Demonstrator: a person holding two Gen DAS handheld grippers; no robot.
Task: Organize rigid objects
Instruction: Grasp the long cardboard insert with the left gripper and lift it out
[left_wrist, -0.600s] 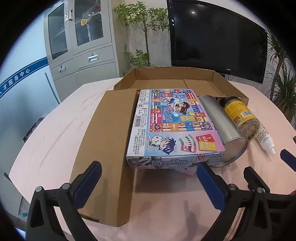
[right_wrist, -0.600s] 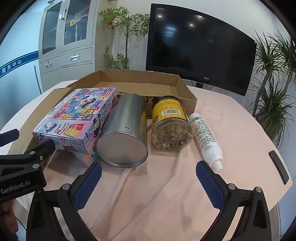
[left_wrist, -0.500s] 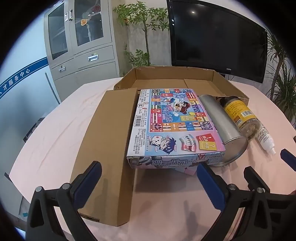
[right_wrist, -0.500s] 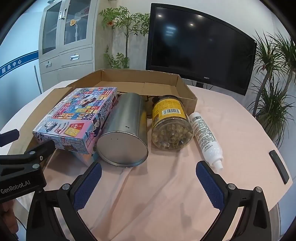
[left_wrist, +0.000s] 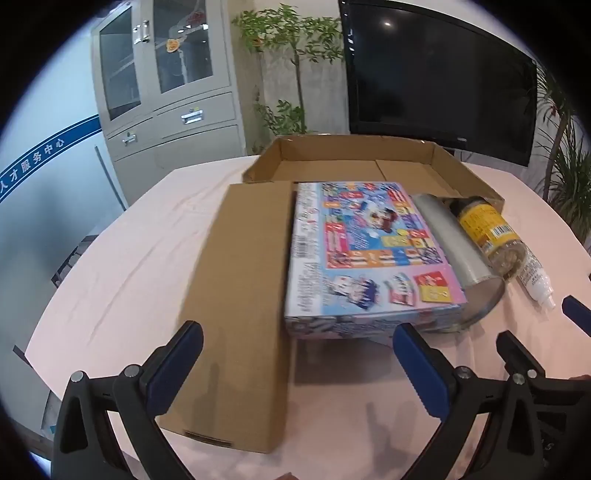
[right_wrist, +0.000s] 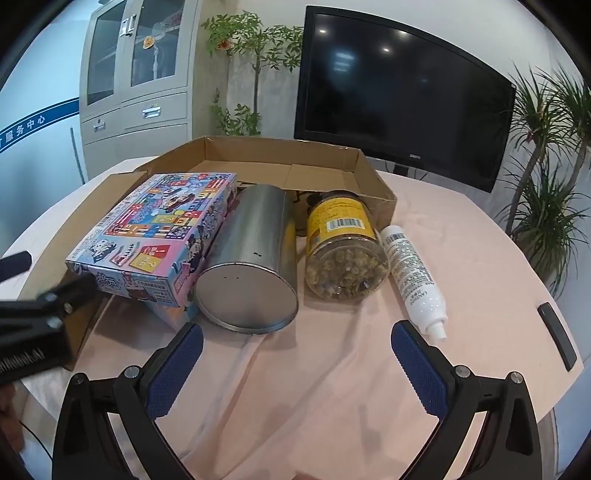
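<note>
Nearest, left hand-held gripper (left_wrist: 297, 363) spread wide, empty, hovering low over the worktop (left_wrist: 155, 258) just short of the game box (left_wrist: 365, 254); right hand-held gripper (right_wrist: 295, 363) likewise spread and empty, facing the metal can (right_wrist: 251, 254). Nothing gripped yet, so probably the approach to a first pick. To do it well: come in level, straddle the box across its short near end with both pads on flat faces, and close firmly, since glossy card may slip; lift clear before moving it toward the cardboard tray (right_wrist: 373, 184). The can lies on its side touching the box and could roll if nudged, so better taken across its round body. Count, near to far: one game box, propped on something pink underneath that is mostly hidden; one metal can; one jar (right_wrist: 345, 251) with yellow label, on its side beside the can; one white tube (right_wrist: 415, 277) just right of the jar; one open cardboard tray behind them, its flap (left_wrist: 240, 295) folded out flat on the left. One dark slim item (right_wrist: 557, 336) at the right worktop edge, unclear what.
</note>
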